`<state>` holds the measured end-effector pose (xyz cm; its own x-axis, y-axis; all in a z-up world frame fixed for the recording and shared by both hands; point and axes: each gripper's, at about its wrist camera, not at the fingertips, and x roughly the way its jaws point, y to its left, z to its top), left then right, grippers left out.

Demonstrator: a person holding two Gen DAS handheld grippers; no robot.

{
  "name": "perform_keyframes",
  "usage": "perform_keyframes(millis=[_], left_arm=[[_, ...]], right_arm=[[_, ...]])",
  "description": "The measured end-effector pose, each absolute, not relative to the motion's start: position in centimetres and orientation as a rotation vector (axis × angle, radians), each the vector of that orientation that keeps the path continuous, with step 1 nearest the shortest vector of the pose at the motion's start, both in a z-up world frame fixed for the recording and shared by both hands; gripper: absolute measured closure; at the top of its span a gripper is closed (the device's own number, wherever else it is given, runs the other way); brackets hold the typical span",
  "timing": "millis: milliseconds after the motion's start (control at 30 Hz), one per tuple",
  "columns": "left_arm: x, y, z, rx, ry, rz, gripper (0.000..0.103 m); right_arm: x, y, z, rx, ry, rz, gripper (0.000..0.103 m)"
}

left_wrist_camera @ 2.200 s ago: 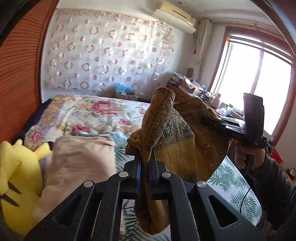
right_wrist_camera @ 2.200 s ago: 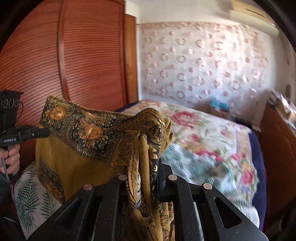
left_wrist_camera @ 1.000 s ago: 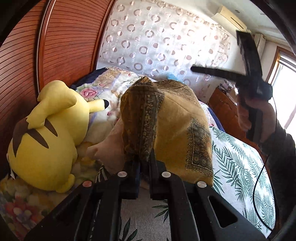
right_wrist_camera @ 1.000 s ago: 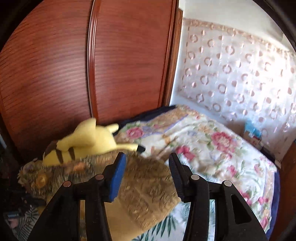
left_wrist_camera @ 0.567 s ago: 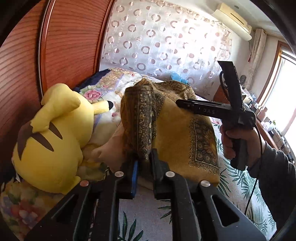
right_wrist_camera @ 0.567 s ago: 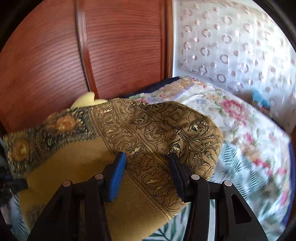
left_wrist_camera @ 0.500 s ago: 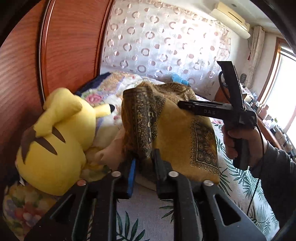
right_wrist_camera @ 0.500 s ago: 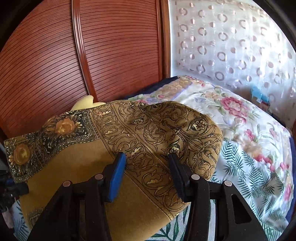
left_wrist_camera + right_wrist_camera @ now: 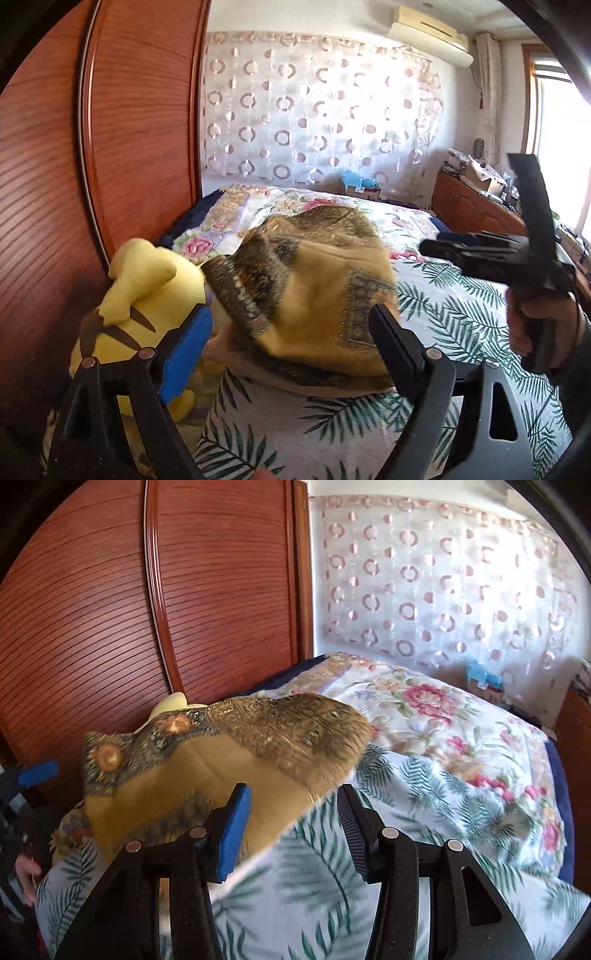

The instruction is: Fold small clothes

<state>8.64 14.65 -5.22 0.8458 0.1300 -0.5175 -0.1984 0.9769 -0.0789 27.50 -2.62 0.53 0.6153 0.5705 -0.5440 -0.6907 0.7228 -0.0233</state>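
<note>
- Our mustard patterned cloth (image 9: 317,295) lies folded in a mound on the bed (image 9: 454,306), on top of a pale folded garment (image 9: 332,387), at about twelve o'clock from both cameras.
- At nine o'clock of it sits a yellow plush toy (image 9: 144,295), touching its edge.
- Our left tongs (image 9: 291,347) are opening wide; nothing is pinched between them.
- Our right tongs (image 9: 291,830) stand spread and empty, just short of the cloth.
- We judge this piece folded and stacked; whether more clothes wait, we cannot tell.
</note>
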Motion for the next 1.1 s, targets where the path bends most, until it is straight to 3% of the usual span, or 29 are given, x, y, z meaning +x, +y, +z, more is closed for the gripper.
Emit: perform_keyframes(millis=[400, 1100], left_arm=[[8.2, 8.5, -3.5, -0.069, 0.532, 0.06, 0.016], [6.7, 0.1, 4.0, -0.031, 0.439, -0.046, 0.016]], right_arm=[[17.2, -9.9, 2.0, -0.17, 0.505, 0.581, 0.023], [1.3, -17.4, 7.0, -0.029, 0.32, 0.29, 0.022]])
